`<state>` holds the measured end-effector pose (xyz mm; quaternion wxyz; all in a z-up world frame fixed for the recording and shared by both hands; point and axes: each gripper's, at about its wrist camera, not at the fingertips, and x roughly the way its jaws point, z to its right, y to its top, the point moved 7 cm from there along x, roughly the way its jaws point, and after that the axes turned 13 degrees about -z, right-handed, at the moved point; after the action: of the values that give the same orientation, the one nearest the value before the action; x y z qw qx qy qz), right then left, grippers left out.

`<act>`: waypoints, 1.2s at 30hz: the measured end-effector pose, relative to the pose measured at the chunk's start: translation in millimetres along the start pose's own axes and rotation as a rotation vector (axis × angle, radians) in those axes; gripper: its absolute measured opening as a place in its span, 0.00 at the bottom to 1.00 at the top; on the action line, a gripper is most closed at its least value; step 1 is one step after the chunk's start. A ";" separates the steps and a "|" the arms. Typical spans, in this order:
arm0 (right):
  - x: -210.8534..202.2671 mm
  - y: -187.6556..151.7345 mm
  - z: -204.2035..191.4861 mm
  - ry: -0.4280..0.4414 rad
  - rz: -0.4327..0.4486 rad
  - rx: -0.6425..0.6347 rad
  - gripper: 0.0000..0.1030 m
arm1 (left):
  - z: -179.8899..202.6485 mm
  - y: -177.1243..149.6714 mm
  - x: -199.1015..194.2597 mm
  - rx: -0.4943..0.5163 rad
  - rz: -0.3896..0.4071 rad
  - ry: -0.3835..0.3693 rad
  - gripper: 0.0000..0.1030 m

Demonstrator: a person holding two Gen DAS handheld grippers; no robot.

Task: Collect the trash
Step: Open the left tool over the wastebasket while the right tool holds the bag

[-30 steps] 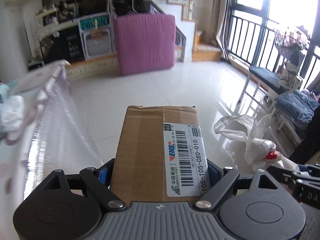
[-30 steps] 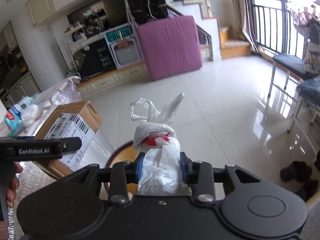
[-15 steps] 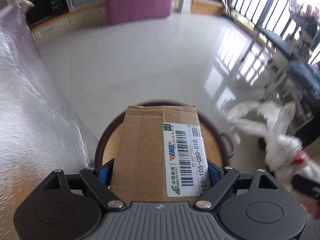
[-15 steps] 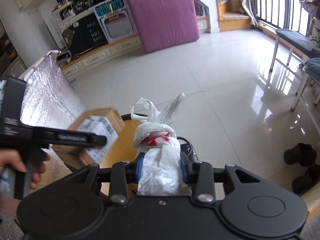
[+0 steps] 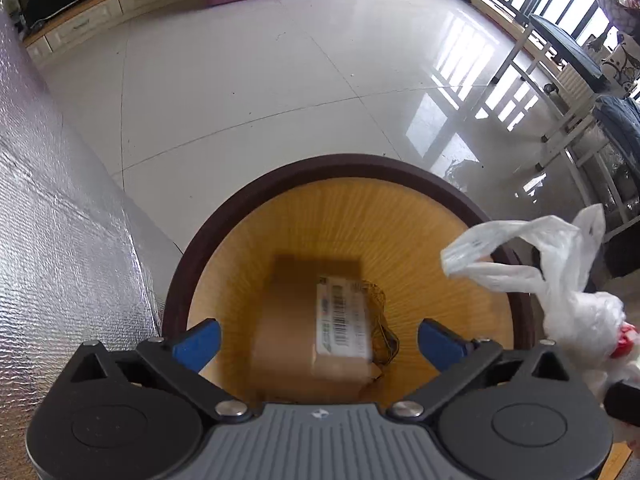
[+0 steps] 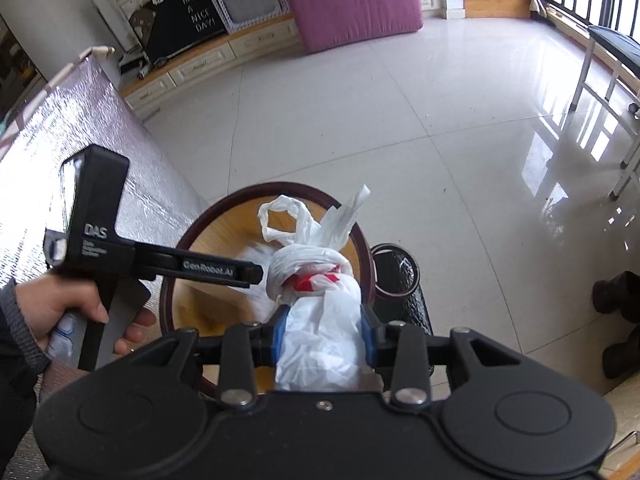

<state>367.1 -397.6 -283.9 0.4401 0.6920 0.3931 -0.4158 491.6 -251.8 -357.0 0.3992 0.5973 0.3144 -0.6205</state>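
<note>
Foil-covered table (image 5: 60,240) just beside bin (image 5: 320,168); mesh basket (image 6: 396,276) alongside.

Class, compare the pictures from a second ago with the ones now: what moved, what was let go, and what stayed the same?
The left gripper came down over the round bin; its jaws are opening, and the cardboard box has dropped out of them into the bin. The right gripper also came lower, over the bin. Unchanged: it still clamps the white plastic bag.
</note>
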 end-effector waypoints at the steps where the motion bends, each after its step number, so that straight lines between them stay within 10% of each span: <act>1: 3.2 1.0 -1.0 -0.002 -0.007 -0.003 0.36 | -0.7 -1.7 1.0 0.004 -0.001 0.006 1.00; 19: 61.4 17.8 -28.5 0.027 -0.177 -0.067 0.36 | -27.2 -18.8 -58.1 -0.166 0.092 0.125 1.00; 27: 109.1 5.1 -62.7 0.167 -0.438 -0.426 0.37 | -39.4 -26.1 -75.2 -0.214 0.119 0.121 1.00; 36: 120.9 19.4 -49.8 -0.012 -0.587 -0.720 0.51 | -43.6 -21.2 -77.0 -0.234 0.124 0.087 1.00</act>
<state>437.9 -335.4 -376.6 0.5185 0.3523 0.6890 -0.3639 492.0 -194.6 -286.2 0.4896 0.5913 0.3641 -0.5274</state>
